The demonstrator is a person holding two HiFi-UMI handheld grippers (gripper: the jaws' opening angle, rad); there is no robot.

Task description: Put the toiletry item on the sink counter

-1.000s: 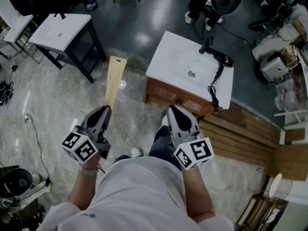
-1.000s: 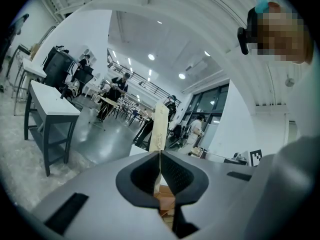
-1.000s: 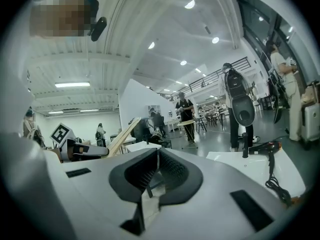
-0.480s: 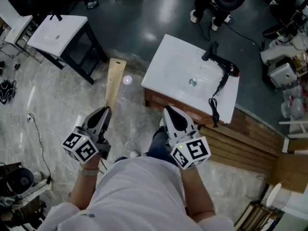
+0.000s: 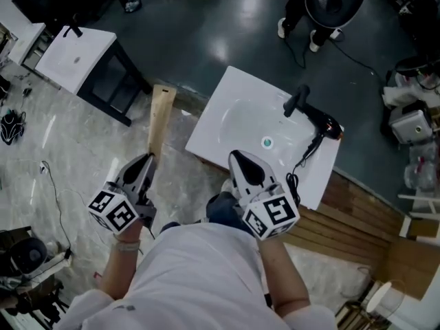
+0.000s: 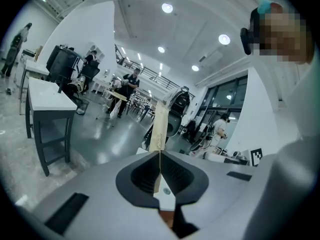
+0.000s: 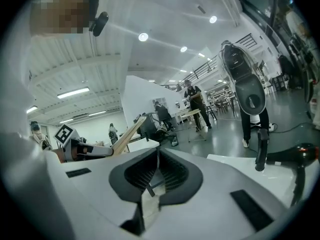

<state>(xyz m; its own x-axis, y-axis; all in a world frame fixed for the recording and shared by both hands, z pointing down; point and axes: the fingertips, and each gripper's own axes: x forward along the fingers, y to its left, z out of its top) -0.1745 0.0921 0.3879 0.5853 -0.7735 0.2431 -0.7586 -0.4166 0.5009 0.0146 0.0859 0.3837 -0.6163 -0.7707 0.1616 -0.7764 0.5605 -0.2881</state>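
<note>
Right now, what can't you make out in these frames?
- Head view: gripped end of wooden stick, hidden inside left gripper.
- Head view: part of sink counter front edge, covered by right gripper.
- Right gripper view: hair dryer, cut off by picture edge.

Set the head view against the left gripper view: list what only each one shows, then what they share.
Only the head view: the hair dryer and the black faucet on the white sink counter, seen from above. Only the left gripper view: the ceiling lights and the glazed wall at the far end of the hall. Both: the wooden slat clamped in the shut left claw, and the white side table with dark legs.
</note>
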